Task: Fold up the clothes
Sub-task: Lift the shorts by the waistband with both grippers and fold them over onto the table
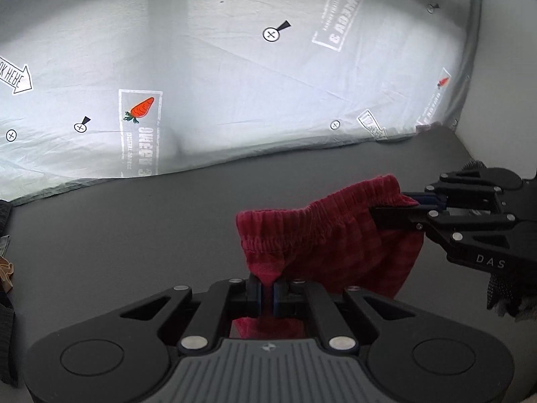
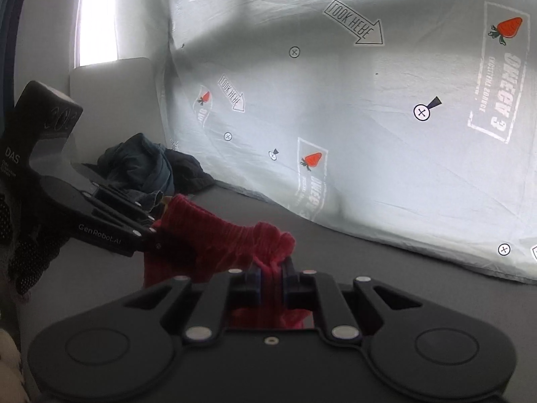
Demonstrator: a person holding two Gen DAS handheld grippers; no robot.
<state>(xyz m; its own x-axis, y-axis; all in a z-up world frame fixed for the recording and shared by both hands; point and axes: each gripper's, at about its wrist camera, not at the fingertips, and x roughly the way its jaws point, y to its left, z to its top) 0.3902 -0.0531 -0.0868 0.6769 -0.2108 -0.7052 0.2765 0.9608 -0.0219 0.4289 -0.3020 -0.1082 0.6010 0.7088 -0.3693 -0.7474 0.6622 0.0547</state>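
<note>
A red checked garment with an elastic waistband hangs between my two grippers above a dark grey surface. My left gripper is shut on one corner of the waistband. My right gripper comes in from the right and is shut on the other end. In the right wrist view the red garment is bunched between the pads of my right gripper, and my left gripper holds its far end at the left.
A light printed sheet with carrot and arrow marks stands behind the surface as a backdrop. A pile of dark clothes lies at the far left corner. Dark garment edges show at the left border.
</note>
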